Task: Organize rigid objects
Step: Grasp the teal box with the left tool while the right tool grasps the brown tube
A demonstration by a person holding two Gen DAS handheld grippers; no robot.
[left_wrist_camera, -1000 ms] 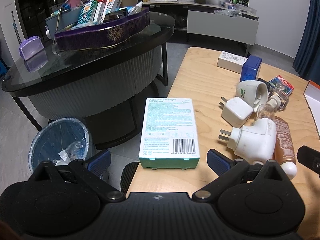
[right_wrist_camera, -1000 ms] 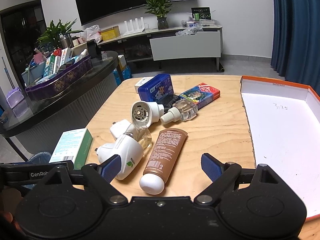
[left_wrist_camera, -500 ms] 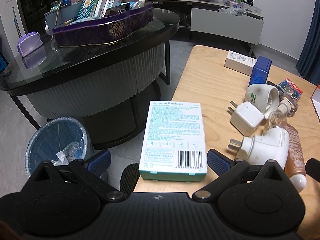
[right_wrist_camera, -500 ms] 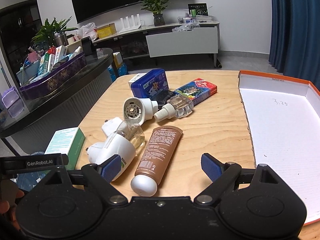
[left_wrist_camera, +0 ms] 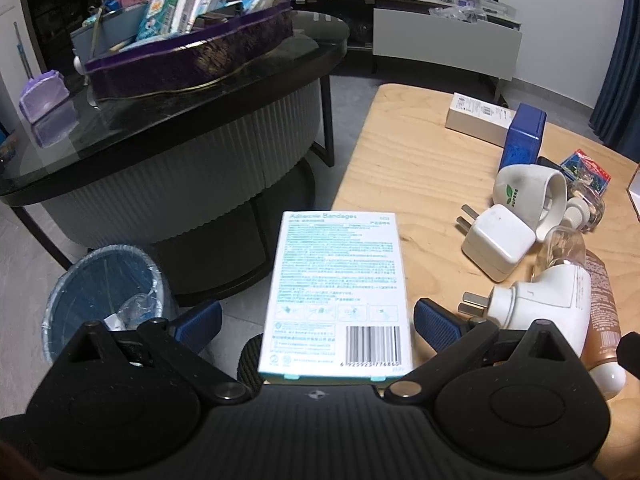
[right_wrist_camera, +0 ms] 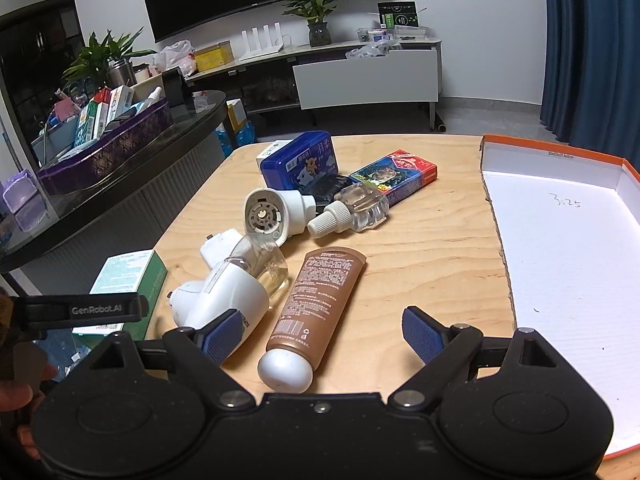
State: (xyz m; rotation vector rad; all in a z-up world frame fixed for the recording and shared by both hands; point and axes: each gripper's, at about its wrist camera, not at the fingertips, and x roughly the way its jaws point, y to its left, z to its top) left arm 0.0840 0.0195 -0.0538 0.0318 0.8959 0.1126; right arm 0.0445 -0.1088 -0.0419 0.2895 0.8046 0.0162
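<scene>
Left gripper (left_wrist_camera: 316, 320) gapes wide around the bandage box (left_wrist_camera: 336, 292) at six o'clock; closing comes next. Right gripper (right_wrist_camera: 324, 332) is wide, empty.

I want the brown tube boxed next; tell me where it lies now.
In the right wrist view the brown tube lies on the wooden table, cap toward the camera, between the open jaws of the right gripper, beside the white plug-in.

Teal-and-white bandage box (left_wrist_camera: 336, 292) lies flat, barcode up, at table's near-left edge. Brown tube (right_wrist_camera: 316, 312) lies flat, white cap near, right of white plug-in units (right_wrist_camera: 224, 296).
</scene>
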